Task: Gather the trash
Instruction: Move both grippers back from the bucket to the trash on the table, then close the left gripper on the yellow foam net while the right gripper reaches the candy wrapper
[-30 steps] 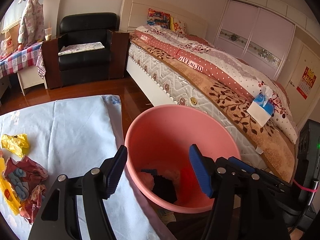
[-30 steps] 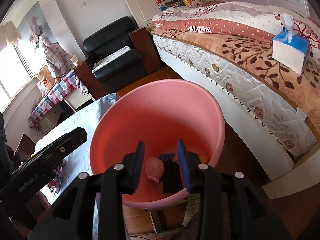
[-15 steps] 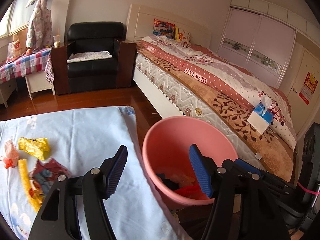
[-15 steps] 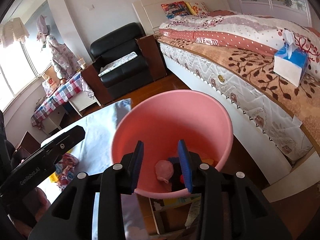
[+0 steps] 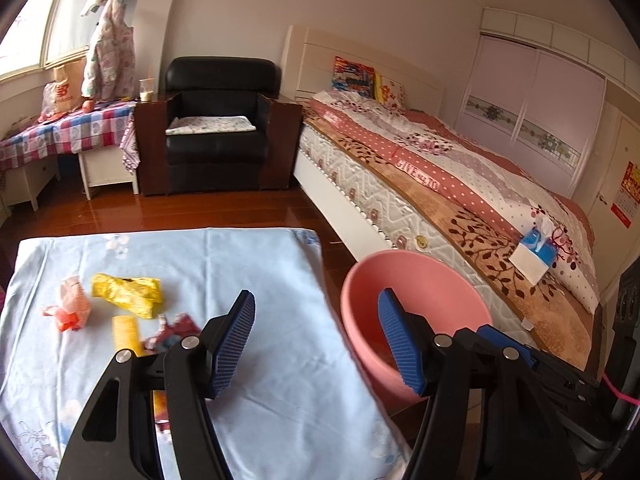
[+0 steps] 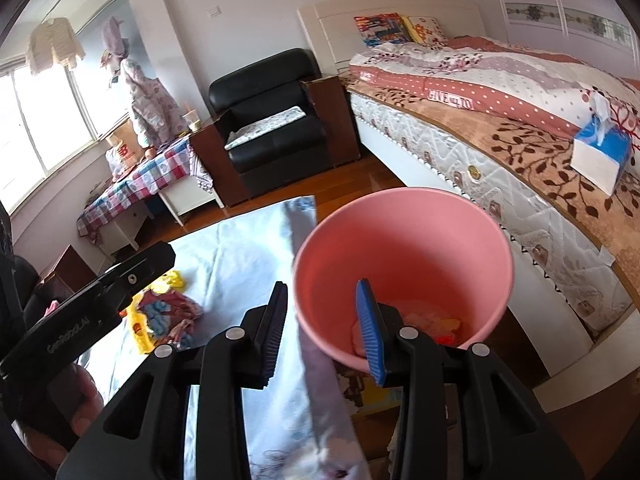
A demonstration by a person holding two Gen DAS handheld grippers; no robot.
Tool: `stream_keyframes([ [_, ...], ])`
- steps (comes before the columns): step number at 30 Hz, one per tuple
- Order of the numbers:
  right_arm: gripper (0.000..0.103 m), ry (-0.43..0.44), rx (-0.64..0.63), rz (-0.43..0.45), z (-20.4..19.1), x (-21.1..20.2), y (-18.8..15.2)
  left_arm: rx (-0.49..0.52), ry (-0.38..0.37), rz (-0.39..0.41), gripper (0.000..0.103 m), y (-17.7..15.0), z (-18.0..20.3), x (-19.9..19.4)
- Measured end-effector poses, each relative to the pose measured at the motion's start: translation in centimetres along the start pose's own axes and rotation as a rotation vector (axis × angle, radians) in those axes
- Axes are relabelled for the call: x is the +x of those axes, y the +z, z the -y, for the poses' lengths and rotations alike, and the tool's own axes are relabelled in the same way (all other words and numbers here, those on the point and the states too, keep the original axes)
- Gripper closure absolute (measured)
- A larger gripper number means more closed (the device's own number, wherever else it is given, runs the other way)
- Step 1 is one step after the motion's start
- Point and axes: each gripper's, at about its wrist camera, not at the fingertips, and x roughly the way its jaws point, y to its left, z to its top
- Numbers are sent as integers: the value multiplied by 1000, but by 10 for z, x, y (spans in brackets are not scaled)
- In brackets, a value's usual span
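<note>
Partly hidden behind left gripper [image 5: 316,340] at 7 o'clock: red wrapper [image 5: 176,330]. Bucket [image 6: 404,240] contents indistinct, possibly wrappers.

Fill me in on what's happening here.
A person is clearing trash off a cloth-covered table into a pink bucket. Both the left hand-held gripper and right hand-held gripper are open and empty. Some trash already lies in the bucket; a yellow wrapper and other wrappers remain on the cloth.
</note>
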Motion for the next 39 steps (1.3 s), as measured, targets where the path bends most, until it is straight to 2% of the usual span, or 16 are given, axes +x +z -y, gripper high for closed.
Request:
stream_keyframes([
  [14,67,25,-54,-40,-39,11,-9,-50,60,-25,40,-6,-42,-3],
  [31,67,56,-71,-92,-72,32,-20,-81,93,-75,40,-18,-83,7],
  [39,67,86,-93,-122,-87,45,-27,-122,120,-74,40,-26,-129,-5],
])
